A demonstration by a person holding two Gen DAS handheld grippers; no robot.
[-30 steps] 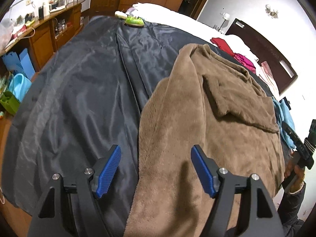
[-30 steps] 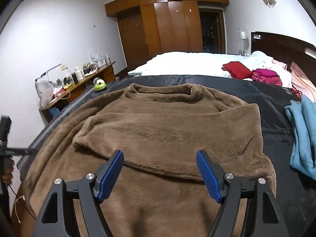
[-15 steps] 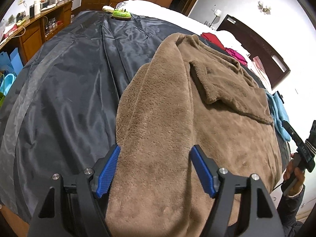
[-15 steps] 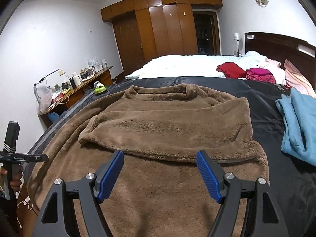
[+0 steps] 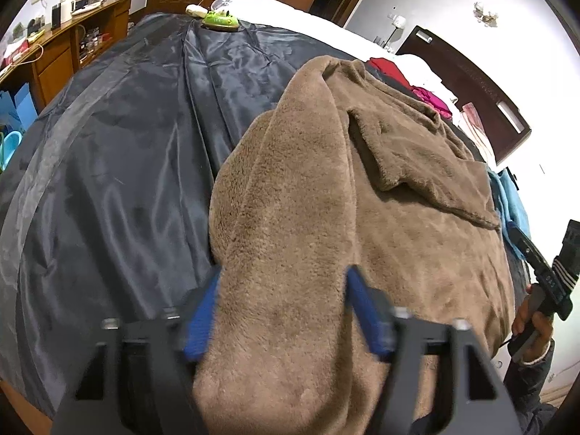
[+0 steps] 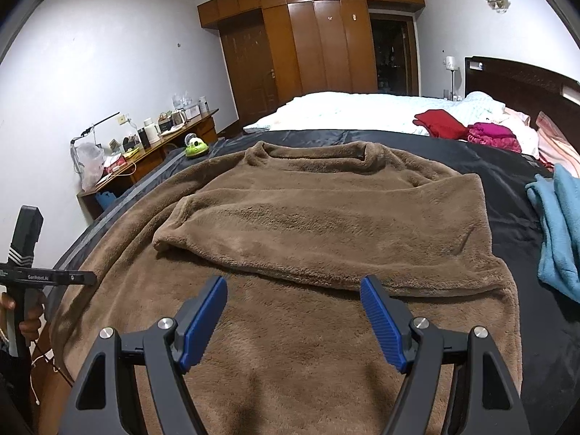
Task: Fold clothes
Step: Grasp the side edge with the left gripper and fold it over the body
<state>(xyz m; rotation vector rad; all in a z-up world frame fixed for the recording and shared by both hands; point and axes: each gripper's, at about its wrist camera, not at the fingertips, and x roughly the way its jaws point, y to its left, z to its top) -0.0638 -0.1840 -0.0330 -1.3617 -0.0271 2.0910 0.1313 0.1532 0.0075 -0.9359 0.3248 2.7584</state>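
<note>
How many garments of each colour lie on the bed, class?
Brown: 1, the fleece top
Red: 1
Magenta: 1
Blue: 1
Total: 4

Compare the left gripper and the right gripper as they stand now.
The left gripper has the brown fleece's edge bulging up between its fingers; the right gripper has nothing between its fingers, the fleece lying flat beneath. The left looks motion-blurred; the right is sharp. Both are open, with blue pads, over the same fleece.
</note>
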